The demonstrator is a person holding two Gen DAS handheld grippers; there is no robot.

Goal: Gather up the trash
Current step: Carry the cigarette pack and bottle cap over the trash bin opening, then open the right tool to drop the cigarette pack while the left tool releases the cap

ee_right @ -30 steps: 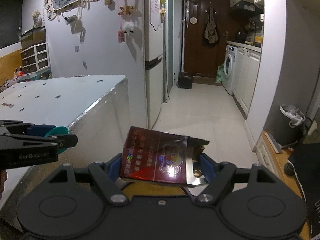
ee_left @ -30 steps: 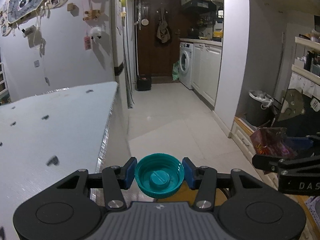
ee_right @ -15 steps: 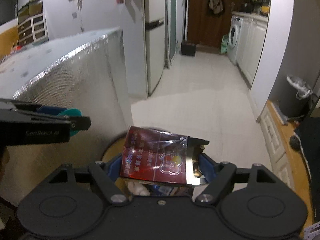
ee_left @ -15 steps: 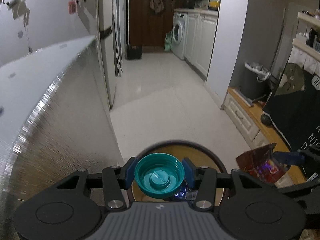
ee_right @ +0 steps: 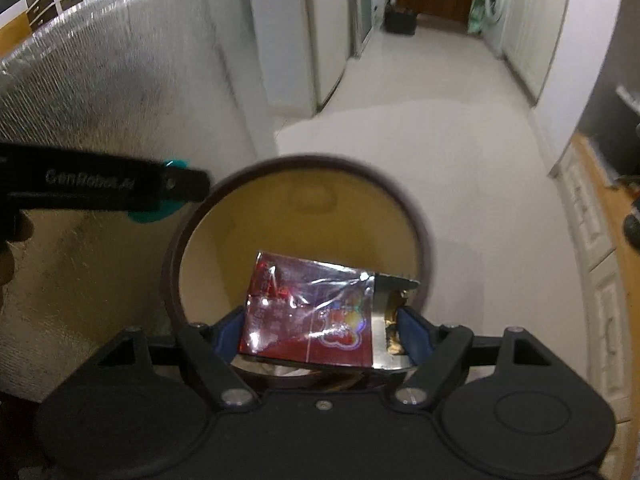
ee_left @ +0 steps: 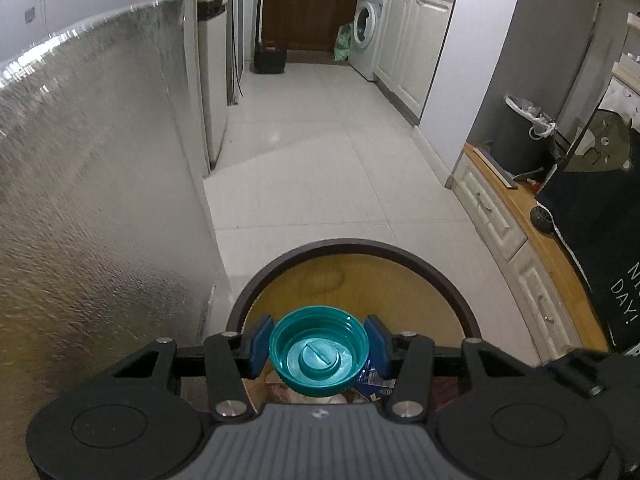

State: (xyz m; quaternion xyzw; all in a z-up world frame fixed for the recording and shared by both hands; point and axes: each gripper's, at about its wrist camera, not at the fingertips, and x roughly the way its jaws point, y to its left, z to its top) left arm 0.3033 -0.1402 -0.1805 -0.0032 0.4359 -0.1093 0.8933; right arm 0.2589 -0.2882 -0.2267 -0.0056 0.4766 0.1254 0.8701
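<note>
Two grippers: left gripper (ee_left: pixel 319 346) with one teal cap (ee_left: pixel 319 356), right gripper (ee_right: pixel 320 330) with one red packet (ee_right: pixel 312 316).

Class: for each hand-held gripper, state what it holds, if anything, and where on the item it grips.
The left hand-held gripper clamps a teal bottle cap across its rim. The right hand-held gripper clamps a red packet by its two side edges.

dim indoor light | fisheye-bent edges, dark corners | right view motion-blurred
</note>
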